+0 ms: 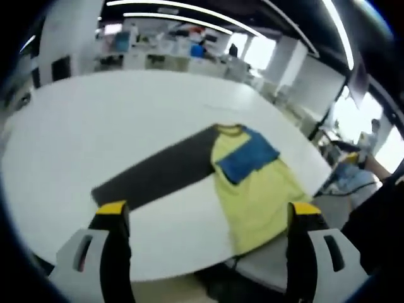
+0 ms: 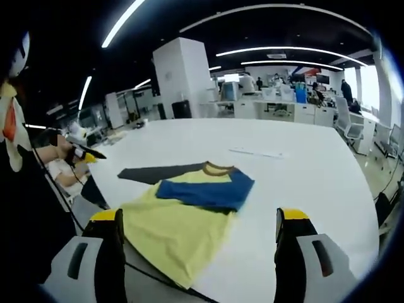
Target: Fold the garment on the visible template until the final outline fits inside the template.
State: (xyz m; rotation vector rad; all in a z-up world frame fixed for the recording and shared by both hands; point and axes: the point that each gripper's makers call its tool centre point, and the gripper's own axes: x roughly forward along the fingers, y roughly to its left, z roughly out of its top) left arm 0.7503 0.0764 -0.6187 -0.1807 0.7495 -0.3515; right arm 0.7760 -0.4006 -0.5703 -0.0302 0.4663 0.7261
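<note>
The left gripper [image 1: 205, 218] hovers with jaws spread and empty above the near edge of the white table [image 1: 95, 120], as does the right gripper [image 2: 197, 221]. The yellow garment [image 1: 255, 196] lies there, hem overhanging that edge, one dark sleeve [image 1: 158, 172] spread out and the blue sleeve [image 2: 205, 187] already folded across the chest. The fold looks partly done, and the next move probably calls for pinching the dark sleeve's end and carrying it over the body; I cannot make out a template.

1. My worktop: a large white table [image 2: 303, 170].
2. Overhead: long strip lights [image 2: 278, 47] on a dark ceiling.
3. Behind: a white pillar [image 2: 183, 79], desks [image 2: 284, 107] with monitors.
4. To my side: bright windows [image 1: 353, 117].
</note>
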